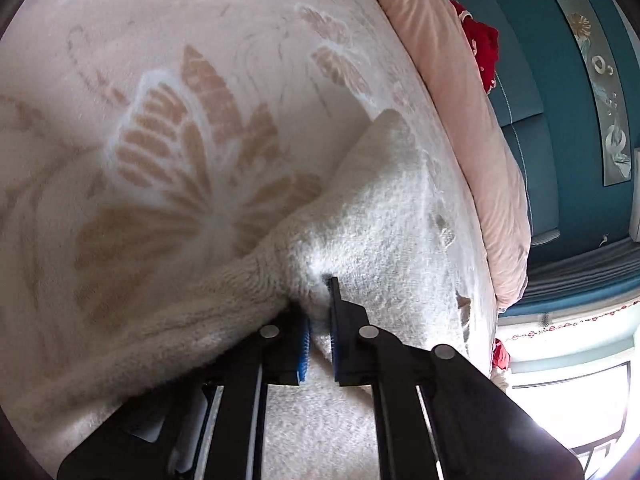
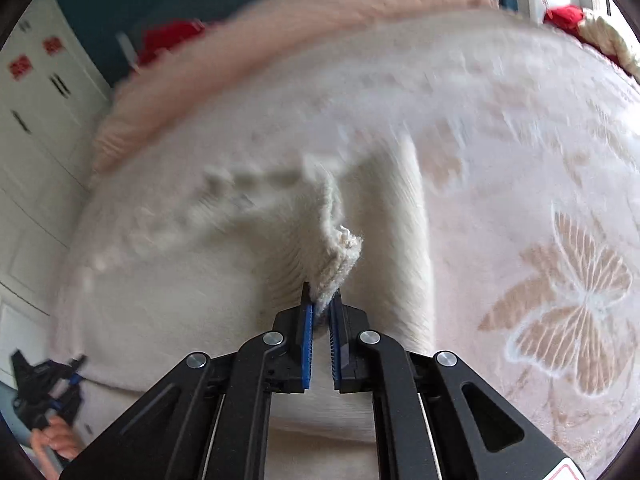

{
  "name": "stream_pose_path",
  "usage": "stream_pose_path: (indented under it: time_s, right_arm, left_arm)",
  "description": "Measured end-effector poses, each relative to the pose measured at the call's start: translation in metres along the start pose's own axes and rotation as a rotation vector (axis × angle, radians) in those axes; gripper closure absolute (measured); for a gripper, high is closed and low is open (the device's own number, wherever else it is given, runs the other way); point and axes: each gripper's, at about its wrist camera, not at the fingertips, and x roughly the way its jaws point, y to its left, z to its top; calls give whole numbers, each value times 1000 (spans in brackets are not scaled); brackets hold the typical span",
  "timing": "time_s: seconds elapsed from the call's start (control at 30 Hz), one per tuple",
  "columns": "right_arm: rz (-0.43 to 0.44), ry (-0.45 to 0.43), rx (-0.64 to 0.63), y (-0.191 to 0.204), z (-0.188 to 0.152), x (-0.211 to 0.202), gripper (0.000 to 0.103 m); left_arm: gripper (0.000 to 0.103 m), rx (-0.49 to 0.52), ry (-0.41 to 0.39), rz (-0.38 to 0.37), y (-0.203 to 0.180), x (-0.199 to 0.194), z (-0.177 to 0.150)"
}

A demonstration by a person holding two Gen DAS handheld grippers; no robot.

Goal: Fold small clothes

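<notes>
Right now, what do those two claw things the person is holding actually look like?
Both the left gripper and the right gripper are matte black plastic, built from jointed bars with round silver pivot pins. Each has two flat fingers lined with ribbed blue pads. A red-and-white sticker marks the right one.

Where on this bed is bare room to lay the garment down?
Free: the butterfly-print blanket left of the cream knit garment. Crowded: the far edge, where a rolled pink quilt and red cloth lie.
</notes>
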Motion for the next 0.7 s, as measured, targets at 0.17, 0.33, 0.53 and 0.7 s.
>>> stream_pose_path:
  time_s: [0.17,0.33,0.53,0.7]
  right_arm:
    - [-56,-57,11,3,0,-38,84]
    - [-3,-184,-105,55,-17,-73,84]
    - [280,2,-274,191,-21,-1,90]
    - [171,85,-295,184,-14,56,103]
  left_arm:
    - [91,141,3,50,-14,-31,-19]
    - [84,385,-90,61,-61,-77,-32]
    - [75,383,-23,109,-97,-7,-21]
    - [80,384,-14,246,-70,32,-7]
